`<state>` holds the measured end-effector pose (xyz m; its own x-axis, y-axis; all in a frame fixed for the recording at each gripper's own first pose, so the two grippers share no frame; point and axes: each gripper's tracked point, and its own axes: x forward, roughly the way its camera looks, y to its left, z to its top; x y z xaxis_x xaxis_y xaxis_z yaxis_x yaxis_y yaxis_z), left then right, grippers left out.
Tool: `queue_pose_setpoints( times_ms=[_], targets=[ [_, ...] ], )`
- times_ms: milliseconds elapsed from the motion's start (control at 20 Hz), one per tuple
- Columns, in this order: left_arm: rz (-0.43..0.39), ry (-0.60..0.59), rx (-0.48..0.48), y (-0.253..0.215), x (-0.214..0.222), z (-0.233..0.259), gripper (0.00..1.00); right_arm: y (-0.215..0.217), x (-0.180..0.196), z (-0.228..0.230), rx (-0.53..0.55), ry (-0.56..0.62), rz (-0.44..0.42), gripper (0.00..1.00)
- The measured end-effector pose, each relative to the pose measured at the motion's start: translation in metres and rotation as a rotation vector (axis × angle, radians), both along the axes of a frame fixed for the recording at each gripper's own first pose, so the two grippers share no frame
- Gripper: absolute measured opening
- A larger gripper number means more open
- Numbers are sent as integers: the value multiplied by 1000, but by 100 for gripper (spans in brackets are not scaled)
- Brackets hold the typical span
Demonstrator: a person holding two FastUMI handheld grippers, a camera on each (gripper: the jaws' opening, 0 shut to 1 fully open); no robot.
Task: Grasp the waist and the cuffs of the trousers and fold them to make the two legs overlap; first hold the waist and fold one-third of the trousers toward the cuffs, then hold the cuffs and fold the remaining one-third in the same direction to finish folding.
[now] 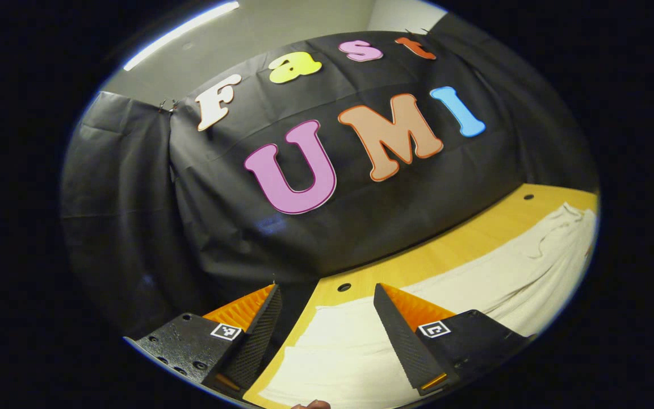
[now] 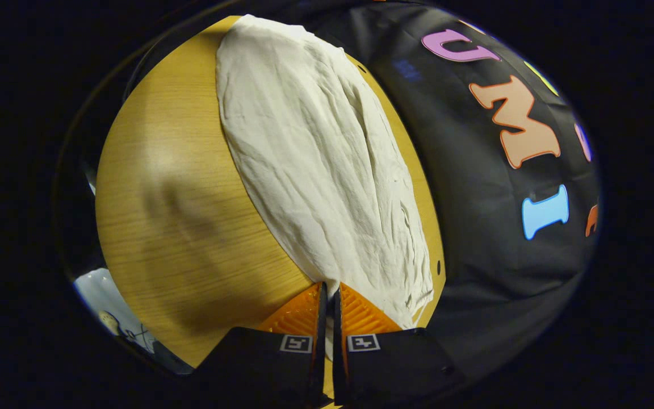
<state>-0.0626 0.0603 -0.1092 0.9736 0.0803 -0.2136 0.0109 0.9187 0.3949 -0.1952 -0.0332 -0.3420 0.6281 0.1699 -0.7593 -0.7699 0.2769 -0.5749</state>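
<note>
Cream trousers [image 2: 315, 159] lie lengthwise, flat and wrinkled, on a wooden table [image 2: 191, 216]. In the right gripper view my right gripper [image 2: 330, 287] is shut on the near edge of the trousers at the waist end, with cloth pinched between its fingers; a drawstring [image 2: 418, 301] trails just to the right. In the left gripper view my left gripper [image 1: 326, 287] stands wide open above the cuff end of the trousers [image 1: 474, 284], one finger past the table's end, nothing between its fingers. The waist with its drawstring [image 1: 554, 233] lies at the far right there.
The black cloth wall [image 1: 361, 227] runs close along the far side of the table [image 1: 463, 238]. Small holes [image 1: 344, 287] dot the tabletop near that edge. A broad bare strip of wood lies beside the trousers. A fingertip [image 1: 310, 404] shows at the bottom edge.
</note>
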Motion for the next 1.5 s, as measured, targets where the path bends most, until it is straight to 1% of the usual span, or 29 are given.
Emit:
queue_pose_setpoints(
  times_ms=[100,250,700,800,950,1000,1100,1250,1400,1500],
  targets=[
    [-23,60,80,14,-11,-19,96,-1,2,-2,-18,-26,15,8],
    [-81,139,180,25,-28,-46,97,-2,1,-4,2,-19,-14,8],
    [-254,384,364,46,-85,-135,96,-1,1,-4,-3,-32,-17,8],
    [-304,443,428,52,-95,-152,96,-1,1,-4,-5,-32,-19,8],
    [-408,532,570,61,-109,-179,97,-1,1,-4,-9,-39,-18,8],
    [-442,560,603,65,-115,-186,96,-1,1,-4,-10,-40,-17,8],
    [-490,620,629,70,-128,-199,96,0,1,-3,-9,-39,-17,8],
    [-511,672,629,71,-141,-211,96,-1,1,-4,-8,-40,-21,8],
    [-551,698,655,70,-142,-222,97,0,1,-4,-11,-40,-14,8],
    [-578,687,691,68,-135,-224,96,-1,1,-5,-10,-41,-13,8]
  ],
)
